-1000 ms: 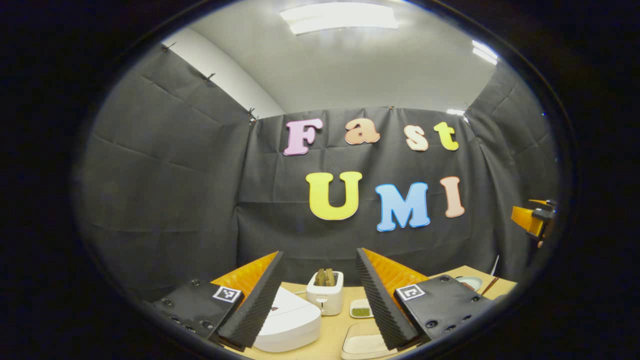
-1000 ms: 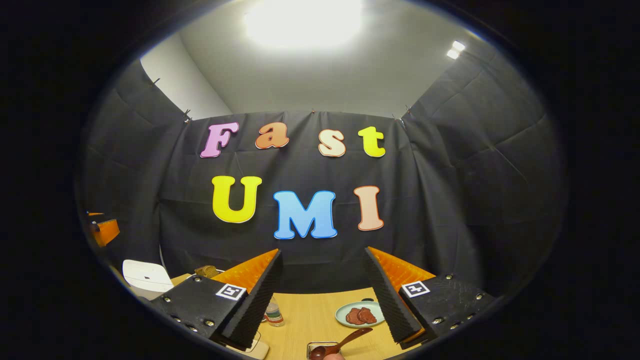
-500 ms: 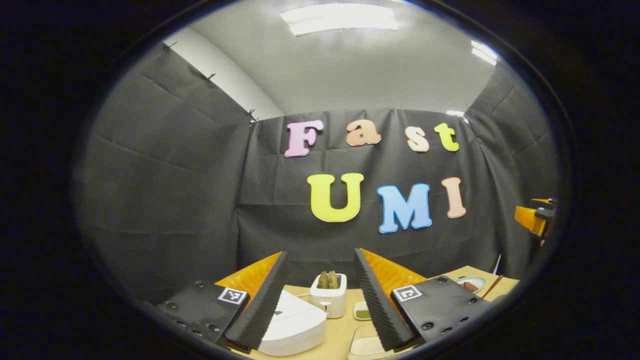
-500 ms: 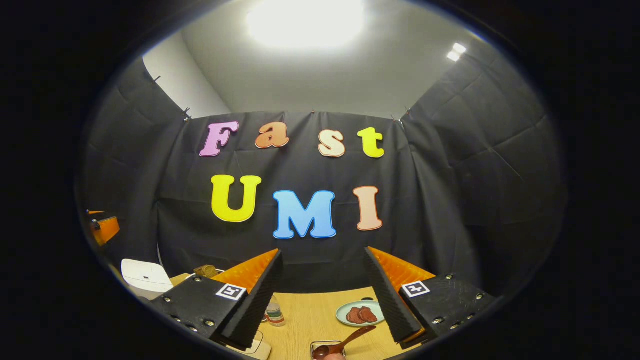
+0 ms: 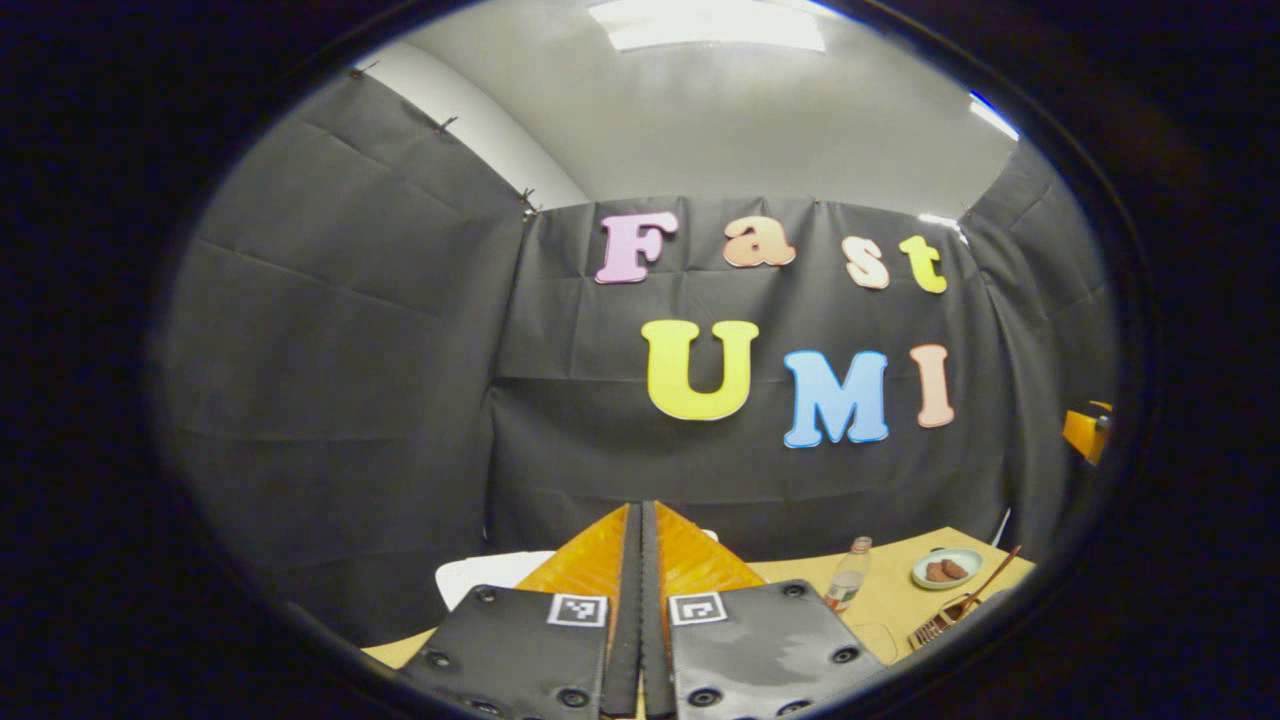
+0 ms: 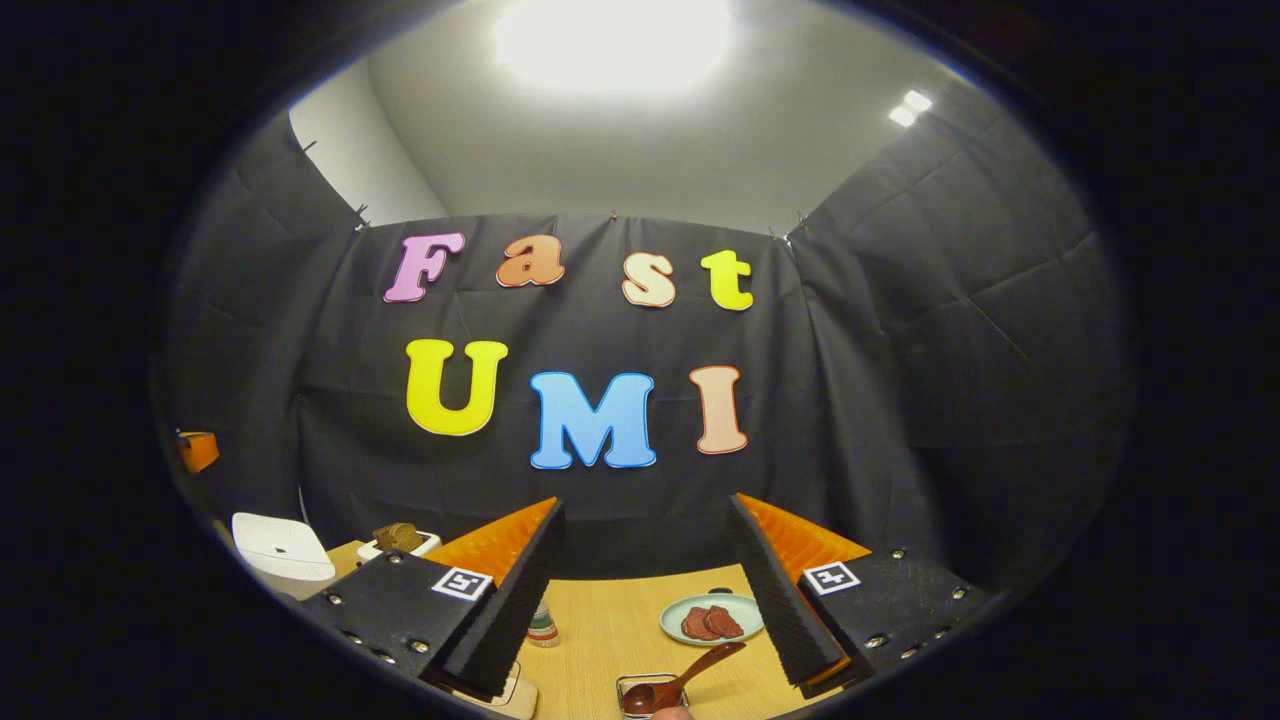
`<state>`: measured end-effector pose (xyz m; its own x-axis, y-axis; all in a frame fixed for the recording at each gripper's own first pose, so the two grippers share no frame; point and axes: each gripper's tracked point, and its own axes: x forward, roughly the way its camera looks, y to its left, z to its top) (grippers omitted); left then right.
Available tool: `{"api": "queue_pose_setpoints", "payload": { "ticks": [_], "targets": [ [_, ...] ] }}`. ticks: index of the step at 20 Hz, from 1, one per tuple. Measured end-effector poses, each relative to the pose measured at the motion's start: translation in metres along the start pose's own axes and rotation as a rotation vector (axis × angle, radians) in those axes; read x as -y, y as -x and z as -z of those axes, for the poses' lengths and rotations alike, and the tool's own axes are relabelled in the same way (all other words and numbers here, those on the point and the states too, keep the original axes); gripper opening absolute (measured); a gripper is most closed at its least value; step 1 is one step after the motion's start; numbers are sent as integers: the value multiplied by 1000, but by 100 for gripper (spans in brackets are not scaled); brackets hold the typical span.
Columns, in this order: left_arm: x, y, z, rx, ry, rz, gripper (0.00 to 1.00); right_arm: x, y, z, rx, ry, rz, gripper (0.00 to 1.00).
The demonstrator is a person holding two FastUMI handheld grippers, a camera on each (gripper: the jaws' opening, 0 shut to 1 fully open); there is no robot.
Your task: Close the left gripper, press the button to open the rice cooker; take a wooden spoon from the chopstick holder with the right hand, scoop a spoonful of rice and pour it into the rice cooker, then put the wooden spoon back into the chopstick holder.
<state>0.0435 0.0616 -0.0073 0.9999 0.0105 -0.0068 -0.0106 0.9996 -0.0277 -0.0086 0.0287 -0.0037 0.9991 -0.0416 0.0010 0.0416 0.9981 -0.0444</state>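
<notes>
In the left gripper view my left gripper (image 5: 641, 512) is shut, its two fingers pressed flat together with nothing between them. The white rice cooker (image 5: 478, 577) shows just behind and left of those fingers, lid down. The same rice cooker (image 6: 281, 546) sits far left in the right gripper view. My right gripper (image 6: 645, 560) is open and empty above the table. Below it, a wooden spoon (image 6: 683, 677) leans in the chopstick holder (image 6: 640, 684) at the near edge. The spoon's handle (image 5: 987, 581) and the holder (image 5: 935, 631) also appear low right in the left gripper view.
On the wooden table (image 6: 610, 640) stand a pale plate with brown slices (image 6: 710, 620), a small bottle (image 6: 543, 628) and a toaster with bread (image 6: 400, 540). The bottle (image 5: 848, 575) and plate (image 5: 945, 568) lie right of my left gripper.
My left gripper went from open to fully shut and swung, so the rice cooker now sits behind its fingers at the left. The right gripper stayed open and barely shifted.
</notes>
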Motion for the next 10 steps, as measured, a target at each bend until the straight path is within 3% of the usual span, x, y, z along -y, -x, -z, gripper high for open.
{"api": "queue_pose_setpoints", "payload": {
  "ticks": [3,4,5,10],
  "targets": [
    [-8,-13,11,-27,19,35,8,-6,1,-5,12,10,1,97],
    [-15,-19,18,-41,19,38,9,-7,1,-5,13,19,3,92],
    [-20,-25,24,-57,20,34,9,-7,1,-4,12,28,7,97],
    [-45,-54,69,-157,45,31,9,-11,6,10,-34,54,21,98]
  ]
}}
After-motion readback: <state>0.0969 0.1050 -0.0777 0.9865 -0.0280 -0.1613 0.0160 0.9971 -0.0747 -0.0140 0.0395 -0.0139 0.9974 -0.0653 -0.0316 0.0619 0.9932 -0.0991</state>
